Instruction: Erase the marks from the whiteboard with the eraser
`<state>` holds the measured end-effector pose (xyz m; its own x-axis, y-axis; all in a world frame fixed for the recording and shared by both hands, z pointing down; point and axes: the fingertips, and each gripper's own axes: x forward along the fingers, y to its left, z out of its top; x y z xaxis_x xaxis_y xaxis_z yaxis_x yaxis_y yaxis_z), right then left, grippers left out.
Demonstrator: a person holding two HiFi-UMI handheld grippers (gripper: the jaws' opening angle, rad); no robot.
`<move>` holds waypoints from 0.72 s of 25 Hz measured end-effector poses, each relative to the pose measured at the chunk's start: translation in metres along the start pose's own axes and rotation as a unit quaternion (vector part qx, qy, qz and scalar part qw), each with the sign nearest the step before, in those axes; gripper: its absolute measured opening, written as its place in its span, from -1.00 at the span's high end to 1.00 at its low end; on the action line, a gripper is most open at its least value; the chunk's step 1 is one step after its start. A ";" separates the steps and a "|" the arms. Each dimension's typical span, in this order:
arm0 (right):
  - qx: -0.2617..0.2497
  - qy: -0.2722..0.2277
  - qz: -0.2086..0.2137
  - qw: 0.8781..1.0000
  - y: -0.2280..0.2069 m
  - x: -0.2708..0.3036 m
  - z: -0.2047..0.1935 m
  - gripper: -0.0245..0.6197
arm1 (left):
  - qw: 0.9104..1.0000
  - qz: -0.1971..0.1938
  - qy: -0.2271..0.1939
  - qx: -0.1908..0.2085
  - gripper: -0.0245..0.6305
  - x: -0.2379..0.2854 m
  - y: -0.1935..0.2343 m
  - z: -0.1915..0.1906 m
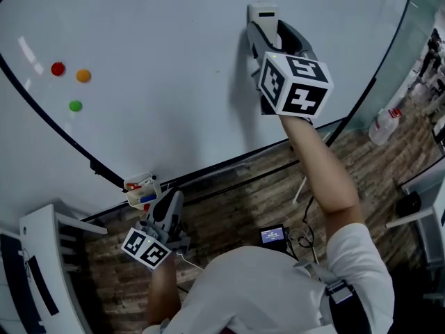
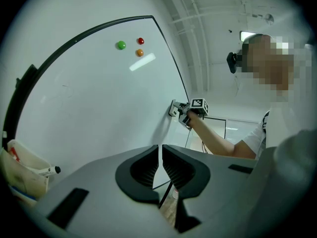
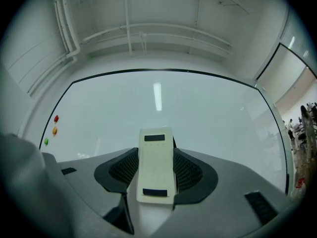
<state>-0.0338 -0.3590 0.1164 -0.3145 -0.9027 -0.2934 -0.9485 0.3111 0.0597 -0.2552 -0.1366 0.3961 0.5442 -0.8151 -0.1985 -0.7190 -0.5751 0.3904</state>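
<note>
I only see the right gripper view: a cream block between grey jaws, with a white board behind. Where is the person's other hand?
Observer: Low down. The left gripper hangs by a small marker holder at the whiteboard's lower edge.
Visitor: Is it holding anything?
Observer: No; in its own view its jaws are together with nothing between them.
Visitor: And my block?
Observer: That's the eraser; side-on, it looks pressed flat on the board, in the right gripper.
</note>
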 end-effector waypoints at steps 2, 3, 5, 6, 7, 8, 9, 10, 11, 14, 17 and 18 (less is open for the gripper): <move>-0.002 0.000 0.005 1.000 0.009 0.001 -0.001 0.18 | 1.000 0.001 -0.001 -0.001 0.88 -0.003 0.003 0.001; -0.003 0.000 0.006 1.000 0.012 0.001 -0.001 0.18 | 1.000 0.002 -0.002 -0.001 0.88 -0.005 0.004 0.001; -0.003 0.000 0.008 1.000 0.018 0.001 -0.002 0.18 | 1.000 0.002 -0.002 -0.002 0.88 -0.007 0.006 0.001; -0.004 0.000 0.009 1.000 0.021 0.001 -0.002 0.18 | 1.000 0.003 -0.003 -0.002 0.88 -0.009 0.006 0.002; -0.004 0.000 0.009 1.000 0.023 0.001 -0.002 0.18 | 1.000 0.003 -0.003 -0.003 0.88 -0.010 0.007 0.002; -0.005 0.000 0.009 1.000 0.025 0.001 -0.003 0.18 | 1.000 0.003 -0.003 -0.003 0.88 -0.012 0.008 0.002; -0.005 0.001 0.009 1.000 0.025 0.001 -0.003 0.18 | 1.000 0.004 -0.004 -0.003 0.88 -0.013 0.009 0.002; -0.005 0.001 0.009 1.000 0.026 0.001 -0.003 0.18 | 1.000 0.004 -0.004 -0.004 0.88 -0.014 0.010 0.002; -0.005 0.002 0.008 1.000 0.026 0.002 -0.003 0.18 | 1.000 0.004 -0.004 -0.004 0.88 -0.015 0.011 0.001; -0.004 0.004 0.006 1.000 0.027 0.002 -0.004 0.18 | 1.000 0.004 -0.005 -0.005 0.88 -0.016 0.011 0.001; -0.003 0.007 0.007 1.000 0.031 0.002 -0.003 0.18 | 1.000 0.002 -0.006 -0.007 0.88 -0.017 0.011 0.003; -0.003 0.007 0.008 1.000 0.033 0.002 -0.003 0.18 | 1.000 0.002 -0.006 -0.007 0.88 -0.017 0.011 0.003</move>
<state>-0.0656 -0.3520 0.1205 -0.3298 -0.9021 -0.2782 -0.9436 0.3236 0.0694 -0.2732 -0.1293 0.4009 0.5357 -0.8184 -0.2081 -0.7147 -0.5707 0.4044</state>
